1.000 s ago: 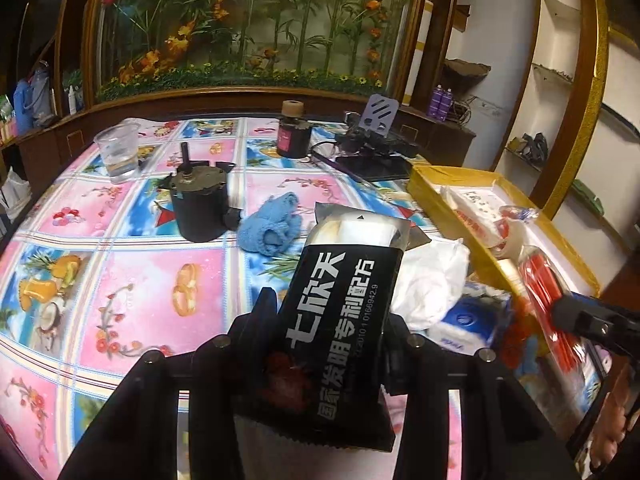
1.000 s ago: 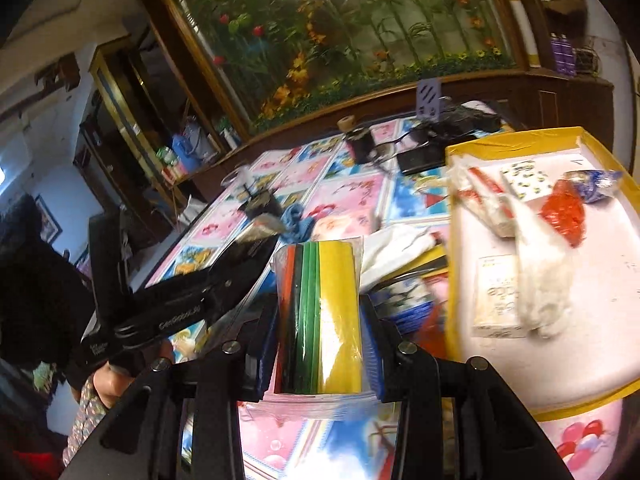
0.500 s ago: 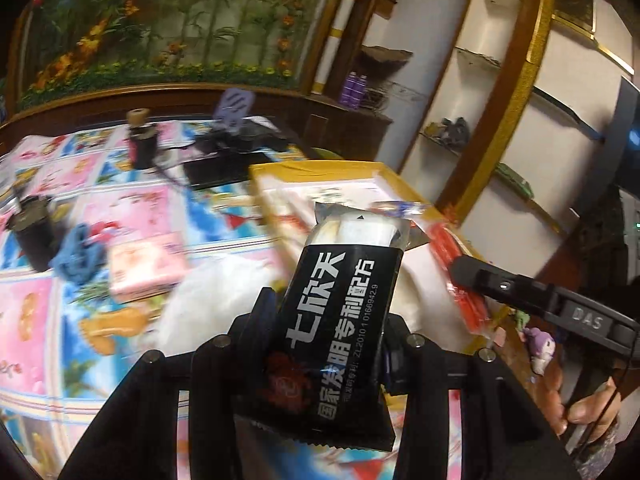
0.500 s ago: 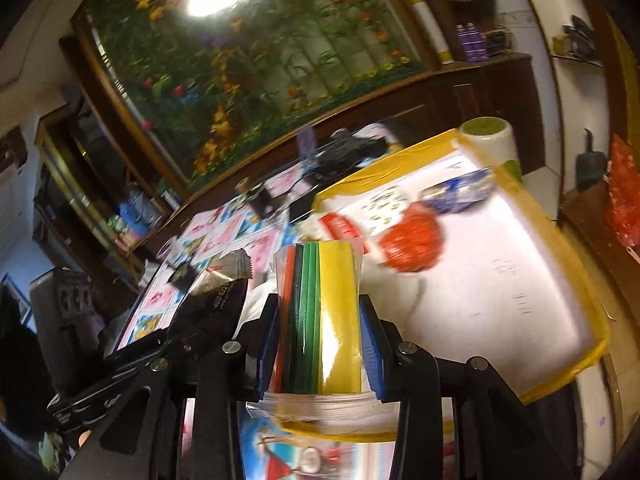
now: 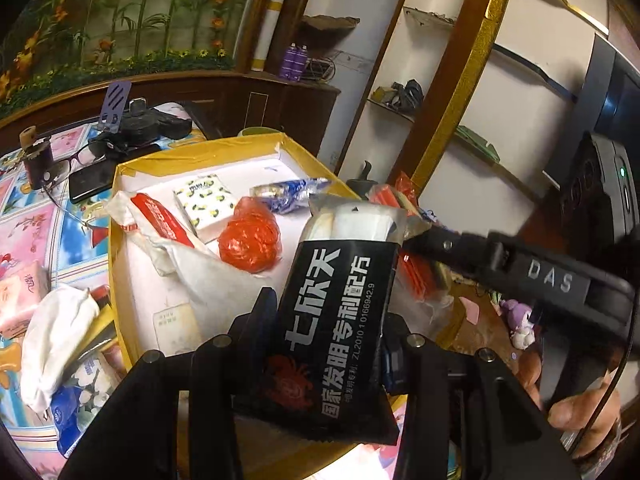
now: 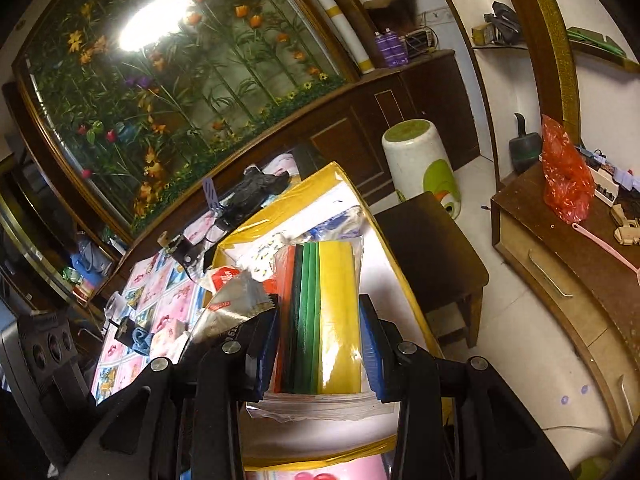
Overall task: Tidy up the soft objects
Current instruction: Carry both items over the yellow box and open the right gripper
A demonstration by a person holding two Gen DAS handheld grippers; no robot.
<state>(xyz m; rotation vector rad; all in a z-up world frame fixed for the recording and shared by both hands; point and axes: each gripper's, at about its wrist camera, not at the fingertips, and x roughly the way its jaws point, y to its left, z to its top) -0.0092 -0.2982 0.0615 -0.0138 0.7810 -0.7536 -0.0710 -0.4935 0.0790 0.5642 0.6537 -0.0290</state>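
Black sachet (image 5: 336, 320) clamped in left hand-held gripper (image 5: 328, 340), above yellow box (image 5: 116, 216). Coloured-sheet pack (image 6: 324, 316) clamped in right hand-held gripper (image 6: 320, 344), also over box. Step: carry-to-box. Next: lower, release both inside w/o crushing red bag (image 5: 250, 240).

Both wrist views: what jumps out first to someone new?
The black packet with white lettering fills the middle of the left wrist view, clamped in the left tongs. In the right wrist view, a clear bag of red, green and yellow sheets sits clamped in the right tongs. Behind both lies the yellow-rimmed box with a red bag inside.
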